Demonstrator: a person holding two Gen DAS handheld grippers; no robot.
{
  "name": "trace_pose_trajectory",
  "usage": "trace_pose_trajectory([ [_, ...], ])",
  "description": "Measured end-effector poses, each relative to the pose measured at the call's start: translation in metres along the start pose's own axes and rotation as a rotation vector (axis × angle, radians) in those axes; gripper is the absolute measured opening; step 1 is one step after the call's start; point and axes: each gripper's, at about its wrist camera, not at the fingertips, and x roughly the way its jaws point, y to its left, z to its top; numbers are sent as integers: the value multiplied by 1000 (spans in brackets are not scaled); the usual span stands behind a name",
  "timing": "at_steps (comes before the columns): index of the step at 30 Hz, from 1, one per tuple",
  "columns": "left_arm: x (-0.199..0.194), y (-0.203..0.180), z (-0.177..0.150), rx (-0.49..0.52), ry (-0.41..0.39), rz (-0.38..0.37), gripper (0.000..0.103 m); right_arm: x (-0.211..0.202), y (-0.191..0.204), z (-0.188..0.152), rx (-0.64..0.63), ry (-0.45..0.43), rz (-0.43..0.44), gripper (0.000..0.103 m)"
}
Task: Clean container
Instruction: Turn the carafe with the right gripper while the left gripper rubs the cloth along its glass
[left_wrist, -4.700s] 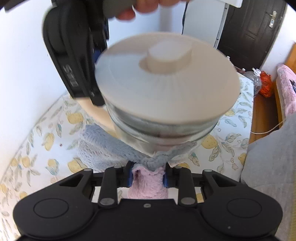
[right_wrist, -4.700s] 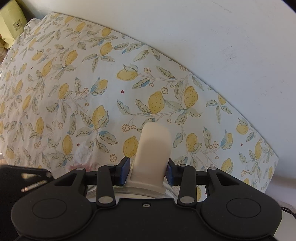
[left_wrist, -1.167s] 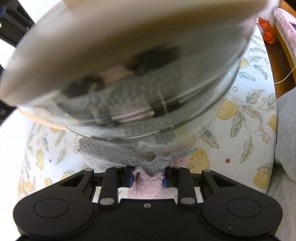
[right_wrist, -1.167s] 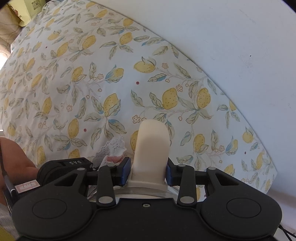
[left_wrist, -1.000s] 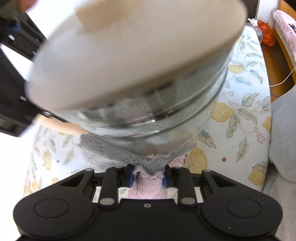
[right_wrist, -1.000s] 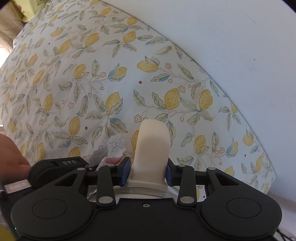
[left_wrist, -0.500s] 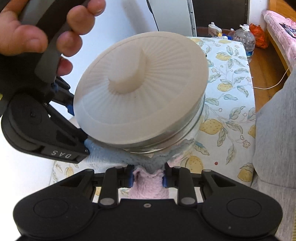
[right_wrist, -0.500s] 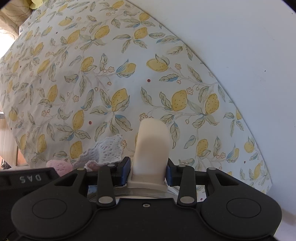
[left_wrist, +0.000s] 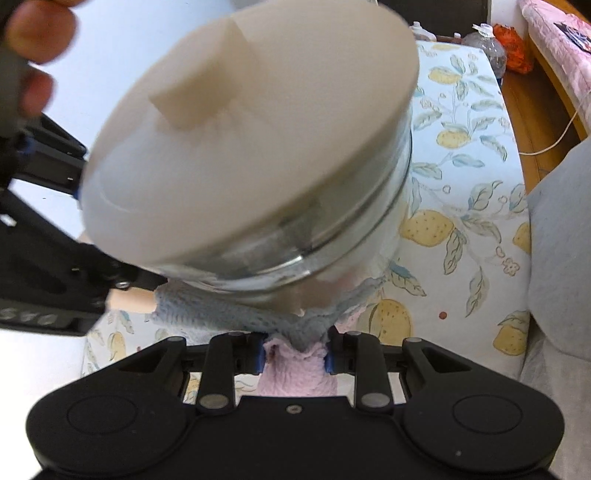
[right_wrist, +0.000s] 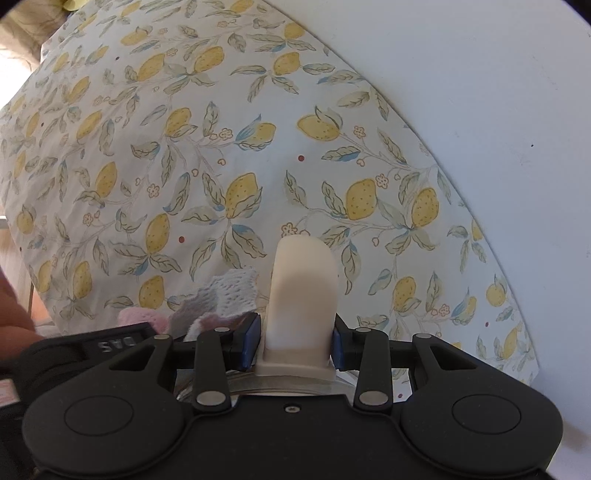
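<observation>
A round glass container (left_wrist: 332, 236) with a cream lid (left_wrist: 258, 122) is held tilted in the air, filling the left wrist view. My left gripper (left_wrist: 295, 354) is shut on a pink and grey-blue knitted cloth (left_wrist: 295, 373) that presses against the container's underside. My right gripper (right_wrist: 297, 343) is shut on a cream handle tab (right_wrist: 303, 295) fixed to the container; the glass rim (right_wrist: 295, 387) shows just below it. The cloth (right_wrist: 221, 295) also shows in the right wrist view, left of the tab. The right gripper's black body (left_wrist: 44, 258) is at the left of the left wrist view.
A lemon-print tablecloth (right_wrist: 184, 147) covers the table beneath, against a white wall (right_wrist: 480, 74). In the left wrist view a grey cushion (left_wrist: 561, 258) is at right, with plastic bottles (left_wrist: 484, 44) and a wooden bench edge (left_wrist: 532, 103) beyond the table's far end.
The container has tilted and swung about over the cloth, from side-on to lid facing me, and now sits closer and more tilted. Both grips are unchanged.
</observation>
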Motion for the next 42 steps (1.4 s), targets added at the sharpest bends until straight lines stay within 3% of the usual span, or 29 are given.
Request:
trace_pose_trajectory([
  [10, 27, -7, -10, -7, 4, -8, 26, 1, 4, 2, 6, 9, -5, 41],
  [18, 30, 0, -18, -54, -22, -34, 26, -17, -1, 8, 23, -57, -10, 41],
  [21, 26, 0, -20, -51, -36, -26, 24, -12, 2, 7, 2, -35, -13, 36],
  [29, -14, 6, -30, -11, -124, 8, 24, -11, 0, 8, 15, -27, -6, 36],
  [42, -48, 10, -13, 81, -170, 44, 24, -15, -3, 7, 36, -25, -5, 36],
])
